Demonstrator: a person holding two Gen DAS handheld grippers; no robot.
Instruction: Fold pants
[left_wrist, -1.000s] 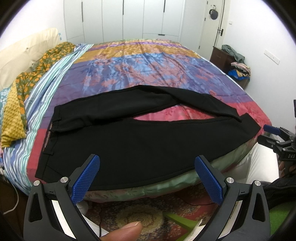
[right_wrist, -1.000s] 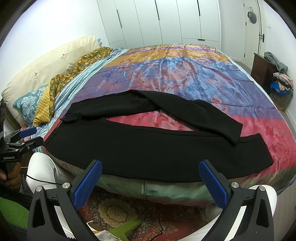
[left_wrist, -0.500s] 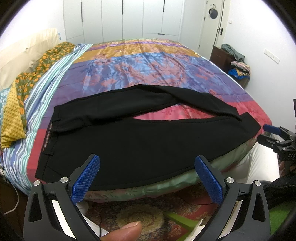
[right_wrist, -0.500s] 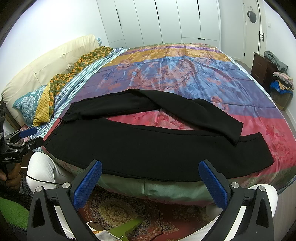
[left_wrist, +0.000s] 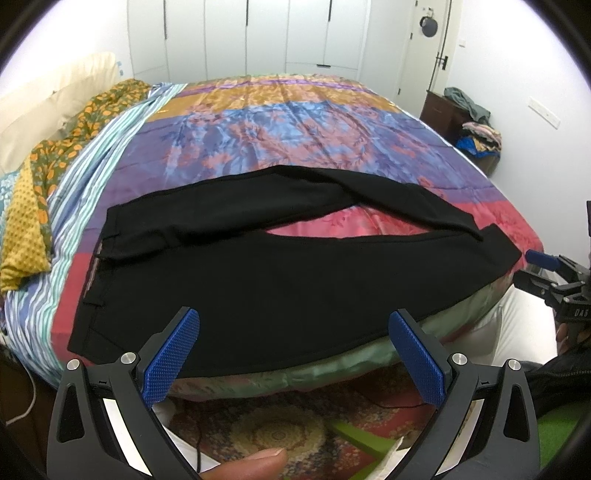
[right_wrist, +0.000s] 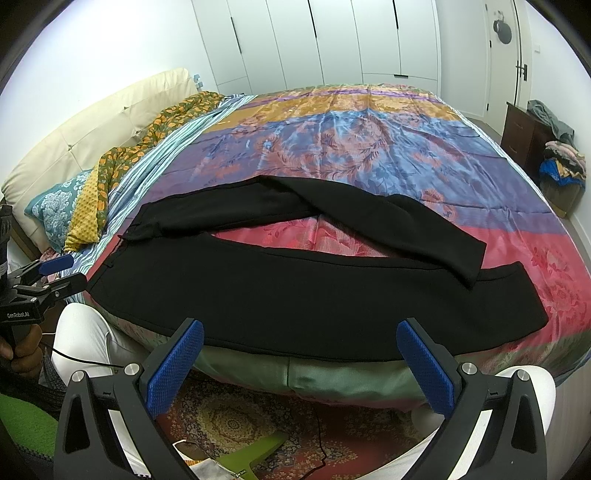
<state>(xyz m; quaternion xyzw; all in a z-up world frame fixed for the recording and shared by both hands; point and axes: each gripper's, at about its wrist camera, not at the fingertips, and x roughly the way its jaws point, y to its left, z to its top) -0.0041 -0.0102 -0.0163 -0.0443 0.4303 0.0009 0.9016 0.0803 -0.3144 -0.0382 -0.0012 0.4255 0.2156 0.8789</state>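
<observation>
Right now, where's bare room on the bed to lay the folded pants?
Free: the far bedspread beyond the pants, up to the wardrobe side. Small pink gap between the legs. Crowded: the left edge, with orange cloth and pillow.

The near hem of the black pants (left_wrist: 280, 295) runs behind the blue pads of the left gripper (left_wrist: 295, 354), so that stretch of edge is hidden. In the right wrist view the same happens behind the right gripper (right_wrist: 300, 362). The bed (right_wrist: 369, 155) hides most of the patterned rug (right_wrist: 280, 424) — only a strip shows below the mattress. The clothes pile (left_wrist: 480, 133) by the dark cabinet (left_wrist: 441, 110) is too small and warped to sort out. The pillow (right_wrist: 51, 206) is partly covered by the orange cloth (right_wrist: 122, 158).
</observation>
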